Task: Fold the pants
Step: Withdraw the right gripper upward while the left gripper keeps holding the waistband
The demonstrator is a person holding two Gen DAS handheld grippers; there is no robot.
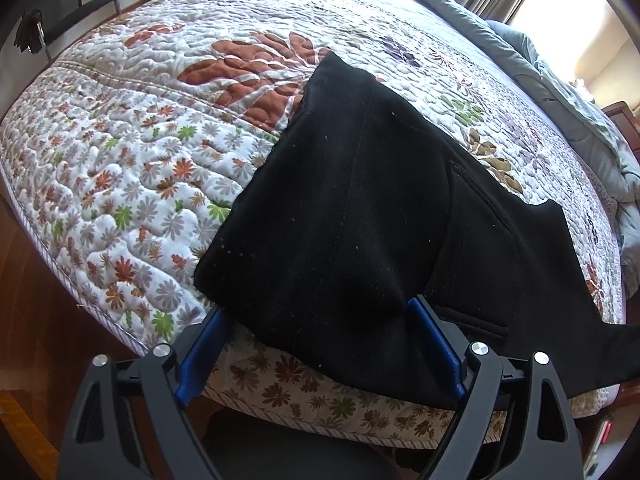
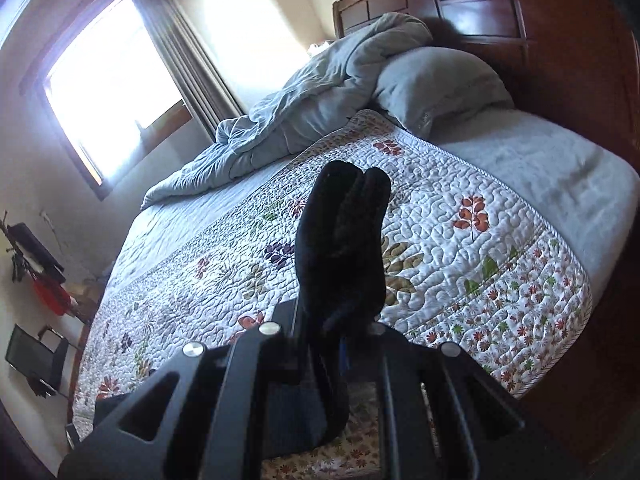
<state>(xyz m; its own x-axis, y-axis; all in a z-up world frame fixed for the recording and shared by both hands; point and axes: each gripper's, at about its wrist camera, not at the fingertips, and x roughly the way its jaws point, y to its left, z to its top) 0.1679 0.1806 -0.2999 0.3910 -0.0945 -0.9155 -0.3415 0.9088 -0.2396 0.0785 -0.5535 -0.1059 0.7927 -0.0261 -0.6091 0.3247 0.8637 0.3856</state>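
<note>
Black pants point(image 1: 360, 208) lie folded over on the floral quilt point(image 1: 140, 168), reaching toward the near bed edge, with a part trailing off to the right. My left gripper point(image 1: 320, 320) is open; its blue fingers point(image 1: 202, 354) stand wide apart on either side of the pants' near edge, which hides the tips. In the right wrist view my right gripper point(image 2: 340, 320) is shut on a bunched fold of the black pants point(image 2: 344, 232), which sticks up above the quilt point(image 2: 460, 240).
A crumpled grey duvet point(image 2: 288, 116) and pillow point(image 2: 436, 84) lie at the wooden headboard point(image 2: 500, 8). A bright window point(image 2: 108, 80) is on the left wall. A black chair point(image 1: 84, 4) stands beyond the bed. Wooden floor point(image 1: 28, 320) lies below the bed edge.
</note>
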